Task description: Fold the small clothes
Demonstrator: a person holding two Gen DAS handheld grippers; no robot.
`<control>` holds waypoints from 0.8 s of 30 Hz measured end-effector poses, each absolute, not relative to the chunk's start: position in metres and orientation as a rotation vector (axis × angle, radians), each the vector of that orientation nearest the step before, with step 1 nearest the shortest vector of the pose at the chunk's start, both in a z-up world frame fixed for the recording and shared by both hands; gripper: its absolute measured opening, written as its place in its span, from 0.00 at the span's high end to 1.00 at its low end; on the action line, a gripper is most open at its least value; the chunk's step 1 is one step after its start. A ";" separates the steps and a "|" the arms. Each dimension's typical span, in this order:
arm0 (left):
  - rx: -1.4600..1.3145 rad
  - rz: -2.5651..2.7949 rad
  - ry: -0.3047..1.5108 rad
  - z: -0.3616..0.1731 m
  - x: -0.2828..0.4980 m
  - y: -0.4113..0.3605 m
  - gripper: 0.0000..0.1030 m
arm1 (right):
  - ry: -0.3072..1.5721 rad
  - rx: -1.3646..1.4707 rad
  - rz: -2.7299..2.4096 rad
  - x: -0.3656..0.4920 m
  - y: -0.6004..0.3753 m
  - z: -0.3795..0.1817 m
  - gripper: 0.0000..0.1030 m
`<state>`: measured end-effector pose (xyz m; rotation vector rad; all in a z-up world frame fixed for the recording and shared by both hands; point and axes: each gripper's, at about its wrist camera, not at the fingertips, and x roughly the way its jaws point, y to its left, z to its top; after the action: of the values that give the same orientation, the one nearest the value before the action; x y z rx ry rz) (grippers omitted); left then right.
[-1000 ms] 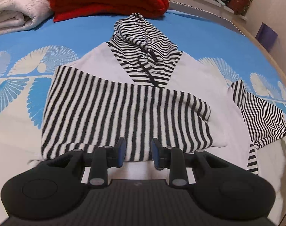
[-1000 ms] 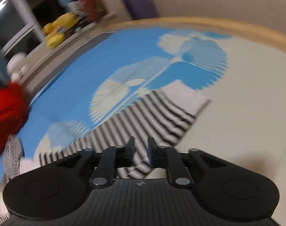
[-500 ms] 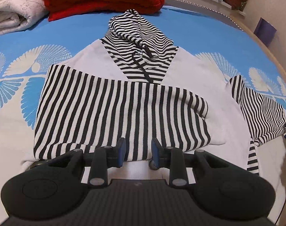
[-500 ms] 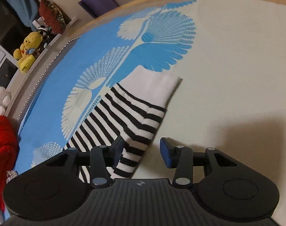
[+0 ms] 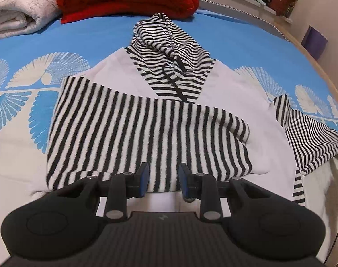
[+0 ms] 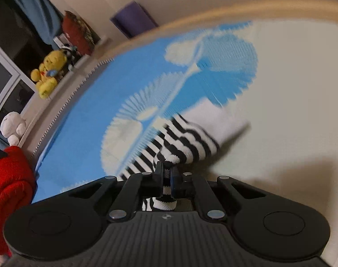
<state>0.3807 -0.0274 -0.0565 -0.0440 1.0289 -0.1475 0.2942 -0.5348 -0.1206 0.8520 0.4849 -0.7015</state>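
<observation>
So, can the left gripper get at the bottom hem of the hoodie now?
Probably yes. The left gripper is open, and the hoodie's bottom hem lies flat right at its fingertips, nothing covering it. The right gripper is away, shut on the striped sleeve.

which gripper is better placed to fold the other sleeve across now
Right. The right gripper is shut on the outstretched sleeve, while the left gripper is open over the folded sleeve.

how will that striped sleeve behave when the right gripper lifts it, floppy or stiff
Probably floppy: the black-and-white striped knit sleeve already bunches and droops where the right gripper pinches it. Likely light, so a narrow pinch should hold. Its white cuff will probably dangle and drag.
</observation>
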 end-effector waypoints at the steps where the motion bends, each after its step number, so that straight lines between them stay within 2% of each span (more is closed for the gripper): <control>1: -0.050 -0.139 1.027 -0.056 0.381 -0.024 0.68 | 0.475 0.820 -0.703 0.297 -0.529 -0.112 0.96; 5: -0.094 -0.083 1.013 -0.051 0.386 -0.001 0.68 | 0.414 0.550 -0.625 0.321 -0.465 -0.058 0.96; 8: -0.145 -0.024 0.992 -0.044 0.392 0.022 0.68 | 0.340 0.271 -0.351 0.336 -0.362 -0.018 0.96; 11: -0.195 0.039 0.970 -0.037 0.396 0.046 0.68 | 0.301 0.111 -0.021 0.334 -0.263 -0.003 0.95; 13: -0.224 0.072 0.958 -0.033 0.397 0.062 0.68 | 0.367 0.060 0.225 0.333 -0.203 -0.008 0.93; 16: -0.254 0.095 0.960 -0.031 0.400 0.079 0.68 | 0.561 -0.046 0.509 0.328 -0.133 -0.045 0.87; 17: -0.264 0.094 0.964 -0.032 0.401 0.082 0.68 | 0.614 -0.070 0.551 0.327 -0.123 -0.054 0.84; 19: -0.289 0.086 0.975 -0.033 0.402 0.089 0.68 | 0.718 -0.097 0.614 0.325 -0.113 -0.070 0.82; 21: -0.323 0.076 0.990 -0.035 0.406 0.093 0.68 | 0.744 -0.090 0.603 0.324 -0.121 -0.066 0.79; 23: -0.353 0.067 1.009 -0.042 0.409 0.094 0.68 | 0.747 -0.037 0.542 0.327 -0.139 -0.053 0.65; 24: -0.361 0.060 1.015 -0.046 0.411 0.094 0.68 | 0.760 0.003 0.476 0.332 -0.149 -0.044 0.62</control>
<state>0.4113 0.0937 -0.0461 -0.3613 1.0152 0.0604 0.3319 -0.1488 -0.0439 0.0030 0.7603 0.4761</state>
